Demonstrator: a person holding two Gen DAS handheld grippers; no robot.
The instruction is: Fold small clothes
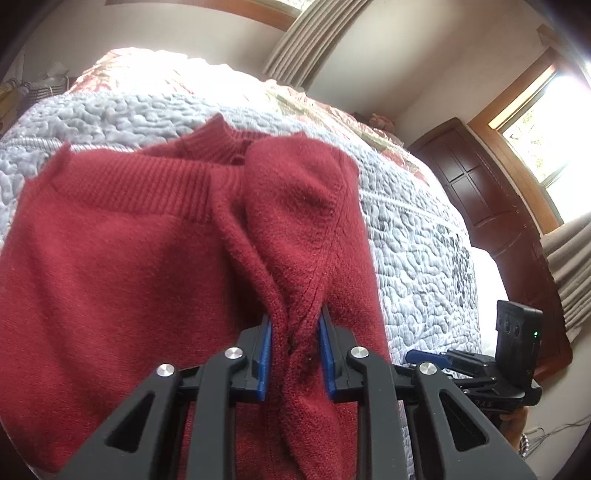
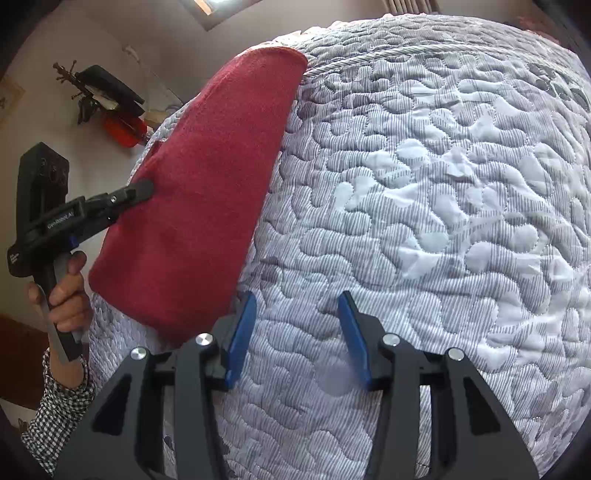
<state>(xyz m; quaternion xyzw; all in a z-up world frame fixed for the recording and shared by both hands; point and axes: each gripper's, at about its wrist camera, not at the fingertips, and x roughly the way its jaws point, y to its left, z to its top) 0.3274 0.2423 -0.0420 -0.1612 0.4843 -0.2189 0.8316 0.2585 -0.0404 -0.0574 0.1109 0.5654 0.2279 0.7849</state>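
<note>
A small red knit sweater (image 1: 122, 258) lies on a quilted bedspread (image 1: 417, 236), its ribbed collar toward the far side. My left gripper (image 1: 295, 328) is shut on a bunched fold of the sweater, near a sleeve seam, and the cloth rises between the blue pads (image 1: 266, 354). In the right wrist view the same sweater (image 2: 199, 192) shows as a red slab at the left, with the left gripper (image 2: 142, 192) biting its edge. My right gripper (image 2: 297, 314) stands open over bare quilt (image 2: 424, 221), just right of the sweater's near corner, holding nothing.
A hand and checked sleeve (image 2: 62, 369) hold the left gripper's handle. The right gripper's body (image 1: 509, 354) sits off the bed's right side. A dark wooden cabinet (image 1: 491, 206), curtains (image 1: 317, 33) and windows line the walls. A floral cover (image 1: 325, 110) lies farther up the bed.
</note>
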